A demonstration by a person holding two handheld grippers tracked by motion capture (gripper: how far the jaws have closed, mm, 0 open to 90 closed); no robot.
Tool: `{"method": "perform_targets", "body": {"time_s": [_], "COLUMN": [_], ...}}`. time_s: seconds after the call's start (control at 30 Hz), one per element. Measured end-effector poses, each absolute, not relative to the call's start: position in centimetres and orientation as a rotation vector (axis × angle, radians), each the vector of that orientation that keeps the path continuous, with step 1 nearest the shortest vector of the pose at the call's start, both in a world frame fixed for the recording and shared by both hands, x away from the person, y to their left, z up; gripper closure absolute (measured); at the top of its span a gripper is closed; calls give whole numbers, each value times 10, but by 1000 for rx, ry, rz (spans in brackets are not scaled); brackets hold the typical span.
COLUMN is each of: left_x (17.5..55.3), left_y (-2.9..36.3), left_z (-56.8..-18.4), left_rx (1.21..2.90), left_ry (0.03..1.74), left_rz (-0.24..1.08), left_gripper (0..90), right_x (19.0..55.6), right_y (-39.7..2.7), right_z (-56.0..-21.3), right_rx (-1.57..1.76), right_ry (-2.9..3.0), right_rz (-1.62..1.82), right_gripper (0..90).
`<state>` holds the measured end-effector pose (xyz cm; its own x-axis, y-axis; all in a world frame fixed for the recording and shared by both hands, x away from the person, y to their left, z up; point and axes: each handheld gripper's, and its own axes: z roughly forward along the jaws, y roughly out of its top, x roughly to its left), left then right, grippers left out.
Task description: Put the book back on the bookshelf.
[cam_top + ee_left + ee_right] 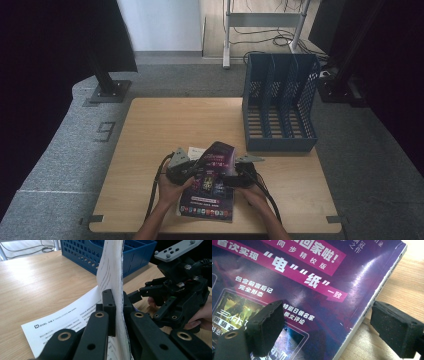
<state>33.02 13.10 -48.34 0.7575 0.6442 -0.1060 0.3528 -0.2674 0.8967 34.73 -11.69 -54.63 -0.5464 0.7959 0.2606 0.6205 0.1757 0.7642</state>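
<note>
A lab-like recording room: stand bases, floor cables, lone wooden table

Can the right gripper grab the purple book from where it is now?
Probably yes. The right gripper is open, with one pad over the cover and the other beside the edge of the purple book. Nothing sits between them. The left gripper pinches some lifted pages.

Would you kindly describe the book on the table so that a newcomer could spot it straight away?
Start at the blue slotted plastic file rack on the light wooden table, then look toward the near edge. There lies the glossy purple paperback book, between the two hand-held tools. Its magenta banners and lifted pages distinguish it from the white printed sheet beside it.
</note>
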Motion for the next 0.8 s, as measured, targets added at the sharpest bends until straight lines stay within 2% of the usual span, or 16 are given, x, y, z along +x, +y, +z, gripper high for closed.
{"method": "perform_targets", "body": {"time_s": [0.4,0.8], "left_x": [340,349], "left_y": [136,137], "left_z": [-494,-510], "left_rx": [1891,1942], "left_ry": [814,881], "left_rz": [300,287], "left_gripper": [883,882], "right_x": [347,346], "right_y": [-114,-115], "right_z": [-549,-547], "right_rx": [1390,1410], "right_ry": [2258,2232], "right_rz": [1256,1270], "right_gripper": [130,194]}}
